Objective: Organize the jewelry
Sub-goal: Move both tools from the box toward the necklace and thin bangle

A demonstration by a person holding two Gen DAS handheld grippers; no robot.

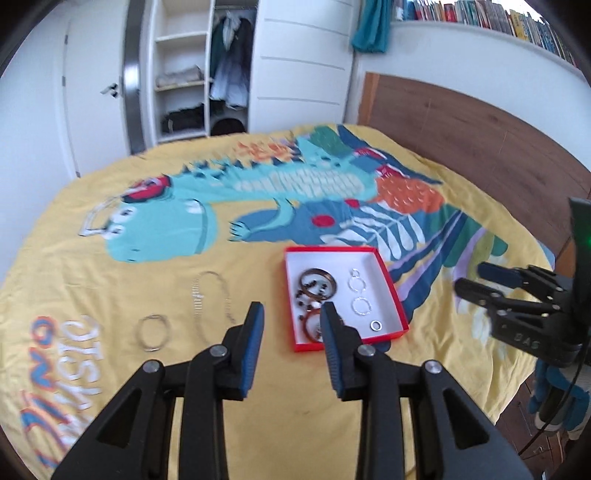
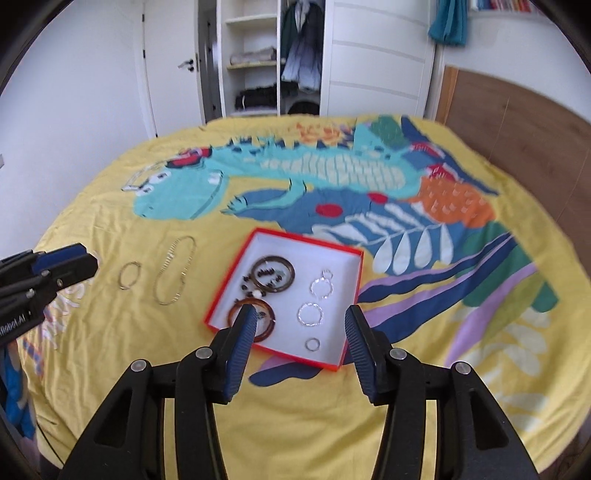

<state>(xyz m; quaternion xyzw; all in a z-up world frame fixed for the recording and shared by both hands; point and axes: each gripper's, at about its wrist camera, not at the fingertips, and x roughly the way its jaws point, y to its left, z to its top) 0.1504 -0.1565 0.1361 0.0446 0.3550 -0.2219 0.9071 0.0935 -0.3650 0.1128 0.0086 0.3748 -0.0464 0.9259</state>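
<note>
A red box with a white inside (image 1: pixel 388 284) (image 2: pixel 340 295) lies on the yellow bedspread. It holds brown bangles (image 1: pixel 317 282) (image 2: pixel 273 273), silver hoop earrings (image 1: pixel 360 305) (image 2: pixel 310 314), a small ring (image 1: pixel 376 325) (image 2: pixel 312 344) and dark beads. A silver bangle (image 1: pixel 152 331) (image 2: pixel 129 276) and a silver chain necklace (image 1: pixel 212 295) (image 2: pixel 175 271) lie left of the box. Another silver necklace (image 1: pixel 96 219) (image 2: pixel 142 176) lies far left. My left gripper (image 1: pixel 291 317) (image 2: pixel 74 258) is open and empty, just left of the box. My right gripper (image 2: pixel 299 321) (image 1: pixel 469 280) is open and empty above the box's near edge.
The bedspread (image 1: pixel 110 280) has a large dinosaur print. A wooden headboard (image 1: pixel 461 122) stands on the right. An open wardrobe (image 1: pixel 199 70) with shelves and hanging clothes stands beyond the bed. A bookshelf (image 1: pixel 498 18) runs along the upper right.
</note>
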